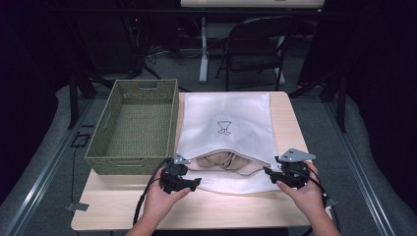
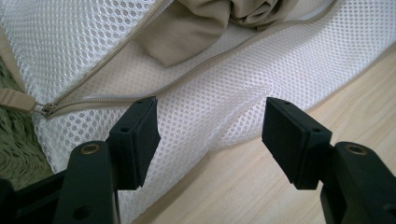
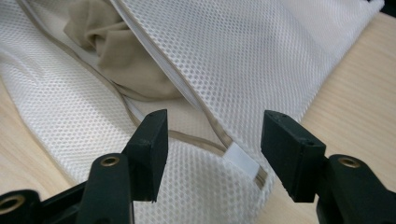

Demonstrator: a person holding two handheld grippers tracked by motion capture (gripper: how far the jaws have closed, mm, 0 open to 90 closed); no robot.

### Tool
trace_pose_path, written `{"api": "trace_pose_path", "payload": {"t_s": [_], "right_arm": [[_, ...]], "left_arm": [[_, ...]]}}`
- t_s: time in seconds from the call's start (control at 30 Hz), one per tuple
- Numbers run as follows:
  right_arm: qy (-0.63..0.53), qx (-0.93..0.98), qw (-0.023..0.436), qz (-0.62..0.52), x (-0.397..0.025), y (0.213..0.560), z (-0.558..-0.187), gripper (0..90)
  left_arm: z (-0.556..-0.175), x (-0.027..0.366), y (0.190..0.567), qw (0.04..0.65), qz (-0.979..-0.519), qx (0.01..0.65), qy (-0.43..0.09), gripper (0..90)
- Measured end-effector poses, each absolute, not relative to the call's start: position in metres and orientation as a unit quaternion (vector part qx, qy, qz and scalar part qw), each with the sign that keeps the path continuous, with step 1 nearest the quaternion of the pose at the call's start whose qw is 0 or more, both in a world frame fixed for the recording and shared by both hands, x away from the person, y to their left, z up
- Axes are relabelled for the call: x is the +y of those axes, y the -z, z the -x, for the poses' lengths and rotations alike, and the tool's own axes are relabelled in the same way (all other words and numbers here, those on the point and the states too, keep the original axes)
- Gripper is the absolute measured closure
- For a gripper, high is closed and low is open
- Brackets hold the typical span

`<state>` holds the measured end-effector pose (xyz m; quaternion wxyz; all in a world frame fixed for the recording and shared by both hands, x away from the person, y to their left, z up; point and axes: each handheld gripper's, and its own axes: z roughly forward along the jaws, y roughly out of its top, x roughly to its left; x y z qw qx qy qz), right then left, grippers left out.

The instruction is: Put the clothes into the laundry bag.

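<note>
both hand-held grippers, left (image 1: 195,183) and right (image 1: 268,171), wide open at mesh bag (image 1: 226,123) mouth corners; beige cloth (image 1: 223,162) between, probably equidistant.

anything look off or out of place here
Nothing damaged or spilled. The white mesh bag lies unzipped at its near edge, and beige cloth bulges out of the opening between the two open grippers.
</note>
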<state>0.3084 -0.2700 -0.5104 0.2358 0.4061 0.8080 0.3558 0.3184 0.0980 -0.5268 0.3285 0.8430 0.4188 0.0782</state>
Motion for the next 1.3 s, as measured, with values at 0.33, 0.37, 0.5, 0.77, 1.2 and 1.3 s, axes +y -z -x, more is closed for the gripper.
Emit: {"api": "trace_pose_path", "payload": {"t_s": [0.33,0.37,0.5,0.77,1.2,1.3], "right_arm": [[-0.342,0.787,0.211,-0.467,-0.292,0.523,-0.313,38.8],[-0.345,0.786,0.206,-0.47,-0.293,0.525,-0.313,38.8],[-0.332,0.789,0.191,-0.481,-0.295,0.532,-0.315,38.4],[-0.327,0.791,0.158,-0.493,-0.298,0.542,-0.317,37.4],[-0.31,0.798,0.111,-0.504,-0.299,0.556,-0.322,35.6],[-0.309,0.8,0.11,-0.503,-0.297,0.557,-0.322,35.5]], "left_arm": [[-0.322,0.097,0.528,0.331,-0.839,0.426,-0.078,36.3],[-0.322,0.096,0.528,0.328,-0.841,0.423,-0.08,36.4],[-0.322,0.093,0.529,0.324,-0.844,0.42,-0.081,36.4],[-0.323,0.09,0.531,0.322,-0.846,0.418,-0.076,36.3],[-0.323,0.087,0.532,0.313,-0.85,0.417,-0.074,36.3],[-0.323,0.088,0.532,0.312,-0.851,0.416,-0.075,36.4]]}}
